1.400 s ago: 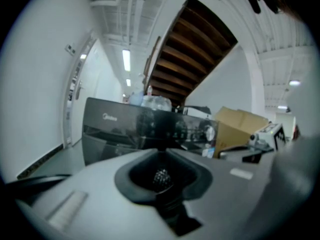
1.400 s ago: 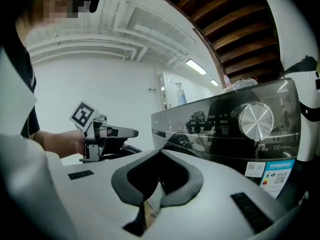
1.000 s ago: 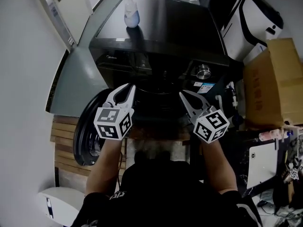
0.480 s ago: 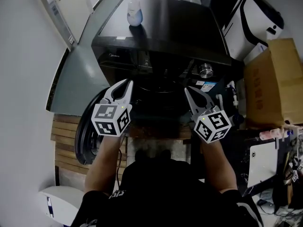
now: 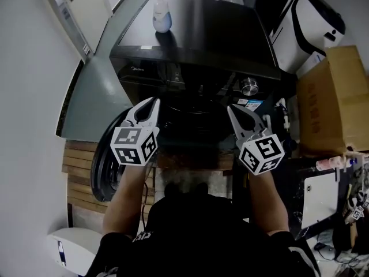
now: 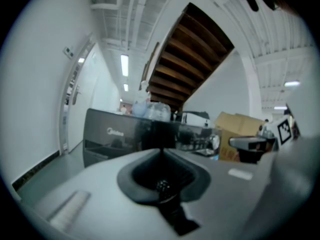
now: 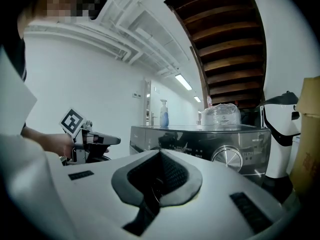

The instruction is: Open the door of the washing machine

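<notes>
The black washing machine [image 5: 190,33] stands in front of me, and its round door [image 5: 102,169] hangs swung out to the left. The dark drum opening [image 5: 190,117] lies between my two grippers. My left gripper [image 5: 154,101] hovers at the opening's left edge; its jaws are closing, tips nearly together, nothing between them. My right gripper [image 5: 231,109] is shut and empty below the silver knob [image 5: 248,87]. The left gripper view shows the machine's front panel [image 6: 112,134] beyond the meeting tips [image 6: 161,150]. The right gripper view shows the knob [image 7: 227,157] past the closed tips [image 7: 160,151].
A pump bottle [image 5: 161,13] stands on the machine's top at the back left. A cardboard box [image 5: 331,97] and a white appliance [image 5: 314,22] crowd the right side. A wooden pallet [image 5: 78,172] lies under the open door; a white wall runs along the left.
The left gripper's jaws have drawn together from a visible gap. The right gripper has rolled a little and shifted slightly right. The door stays swung open.
</notes>
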### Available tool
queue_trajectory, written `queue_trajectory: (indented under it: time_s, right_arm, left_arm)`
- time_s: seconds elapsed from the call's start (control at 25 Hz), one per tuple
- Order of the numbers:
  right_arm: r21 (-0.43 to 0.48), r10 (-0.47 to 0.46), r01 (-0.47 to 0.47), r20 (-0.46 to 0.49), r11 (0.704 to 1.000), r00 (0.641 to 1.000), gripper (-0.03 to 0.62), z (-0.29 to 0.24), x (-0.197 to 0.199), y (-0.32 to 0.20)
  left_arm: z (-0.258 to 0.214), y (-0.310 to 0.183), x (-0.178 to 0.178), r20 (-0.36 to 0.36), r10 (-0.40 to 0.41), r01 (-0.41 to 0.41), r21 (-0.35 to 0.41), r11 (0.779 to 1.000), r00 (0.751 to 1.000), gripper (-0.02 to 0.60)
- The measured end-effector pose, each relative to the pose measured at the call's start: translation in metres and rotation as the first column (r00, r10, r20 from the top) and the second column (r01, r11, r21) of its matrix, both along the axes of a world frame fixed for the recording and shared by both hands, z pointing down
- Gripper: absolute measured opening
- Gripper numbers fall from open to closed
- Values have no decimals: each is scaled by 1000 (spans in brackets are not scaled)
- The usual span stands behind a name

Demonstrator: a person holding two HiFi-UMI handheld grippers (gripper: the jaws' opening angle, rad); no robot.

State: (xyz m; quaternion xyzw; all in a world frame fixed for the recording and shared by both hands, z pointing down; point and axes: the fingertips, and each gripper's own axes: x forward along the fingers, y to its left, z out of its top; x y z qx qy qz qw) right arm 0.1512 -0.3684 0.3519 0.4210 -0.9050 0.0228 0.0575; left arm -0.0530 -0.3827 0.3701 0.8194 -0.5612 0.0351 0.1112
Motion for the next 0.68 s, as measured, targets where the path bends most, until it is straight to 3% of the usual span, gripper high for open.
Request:
queue_trajectory:
  time_s: [0.68]
  right_arm:
    - [32,37,-37,6,999,999,-9,-13,15,-6]
  left_arm:
    - [-13,-1,-7,7,-18,17,29,999,1000,29]
